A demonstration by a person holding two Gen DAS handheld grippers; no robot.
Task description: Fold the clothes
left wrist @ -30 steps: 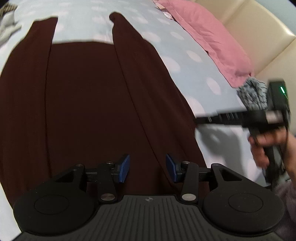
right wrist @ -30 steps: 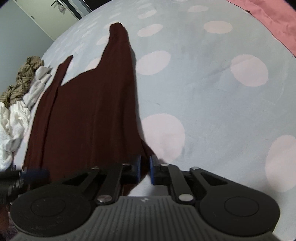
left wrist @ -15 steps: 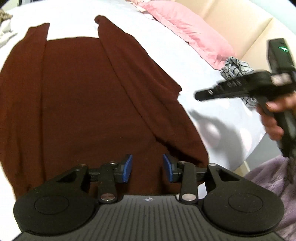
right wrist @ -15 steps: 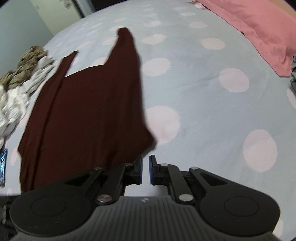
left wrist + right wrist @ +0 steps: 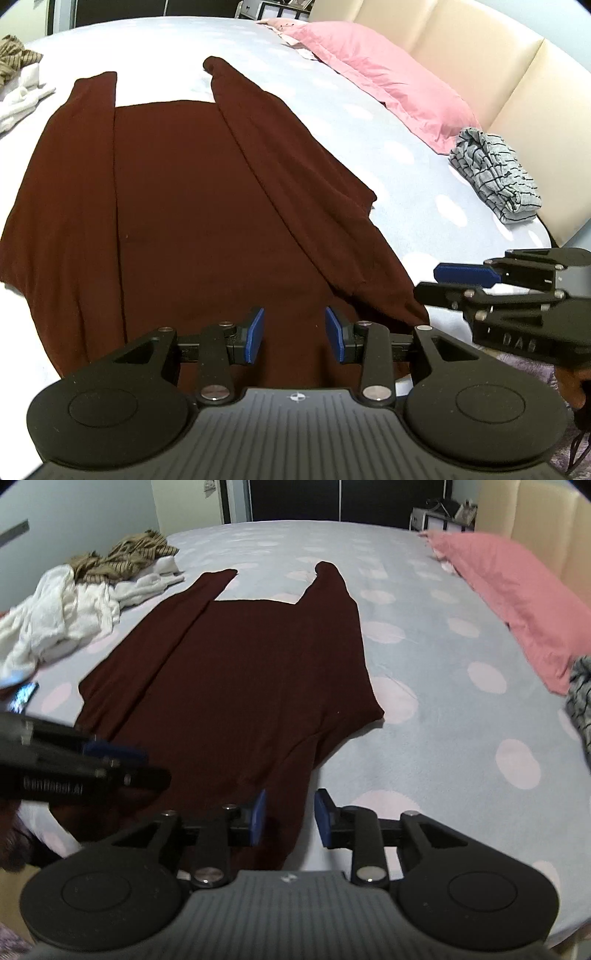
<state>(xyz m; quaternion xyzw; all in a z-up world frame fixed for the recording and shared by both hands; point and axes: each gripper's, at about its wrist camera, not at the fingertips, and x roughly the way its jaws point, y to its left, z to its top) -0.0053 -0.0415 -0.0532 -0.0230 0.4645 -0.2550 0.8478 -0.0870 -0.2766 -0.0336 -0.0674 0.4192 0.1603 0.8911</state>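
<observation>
A dark maroon long-sleeved top (image 5: pixel 192 199) lies flat on the bed, both sleeves folded in along its length and pointing away; it also shows in the right wrist view (image 5: pixel 240 672). My left gripper (image 5: pixel 294 335) is open and empty above the near end of the top. My right gripper (image 5: pixel 289 818) is open and empty over the top's near right edge. The right gripper also shows at the right in the left wrist view (image 5: pixel 517 291), and the left gripper shows blurred at the left in the right wrist view (image 5: pixel 74 768).
The bed has a pale blue sheet with light dots (image 5: pixel 443 686). A pink pillow (image 5: pixel 388 81) and a folded grey striped garment (image 5: pixel 495 173) lie at the right by a cream headboard (image 5: pixel 517 74). A pile of white and brown striped clothes (image 5: pixel 81 590) lies at the left.
Both grippers have pulled back and up from the top, so more of the bed shows. My right gripper was shut and has opened. The left gripper stays open.
</observation>
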